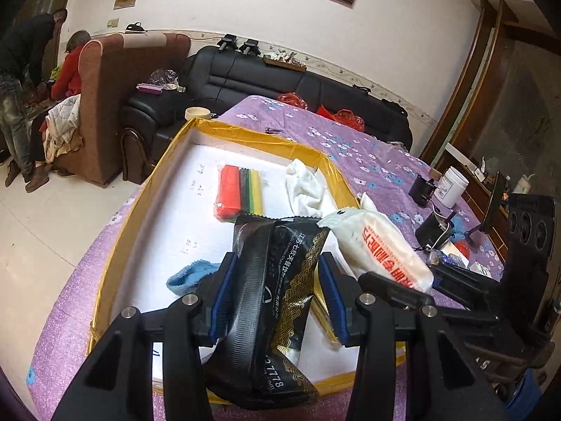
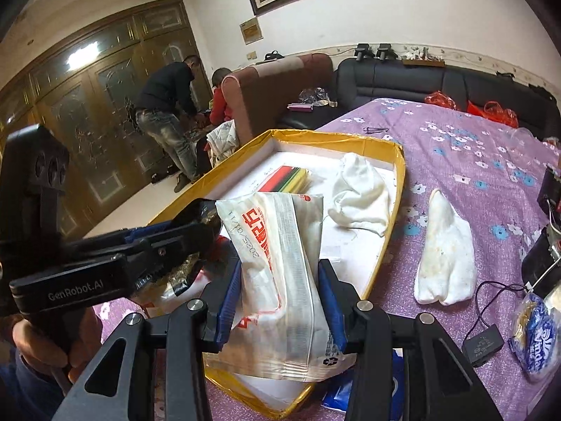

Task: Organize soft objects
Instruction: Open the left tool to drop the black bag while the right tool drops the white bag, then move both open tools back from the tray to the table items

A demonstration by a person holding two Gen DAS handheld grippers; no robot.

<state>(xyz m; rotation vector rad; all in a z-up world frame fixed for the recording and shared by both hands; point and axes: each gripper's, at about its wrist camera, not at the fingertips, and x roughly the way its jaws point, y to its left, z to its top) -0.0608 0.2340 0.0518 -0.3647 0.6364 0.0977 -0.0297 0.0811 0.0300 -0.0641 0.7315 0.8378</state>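
The black packet (image 1: 277, 301) is being pinched by the left gripper (image 1: 277, 298) over the near end of the yellow-rimmed tray (image 1: 266, 133); its lower end is being hidden behind the fingers (image 1: 222, 294). The white packet (image 2: 280, 280) is being clamped by the right gripper (image 2: 280, 298) above the tray's near right rim, its print being only partly legible. Both grippers are being angled downward into the tray.

"GenRobot.AI" runs in pale letters along the arm of the left gripper (image 2: 196, 231). The black packet (image 1: 277, 280) ends in digits "7778"; its Chinese print is too small to read. The white packet (image 2: 280, 280) bears red Korean lettering. "Vinda" shows on the blue wrapper (image 2: 536, 340)
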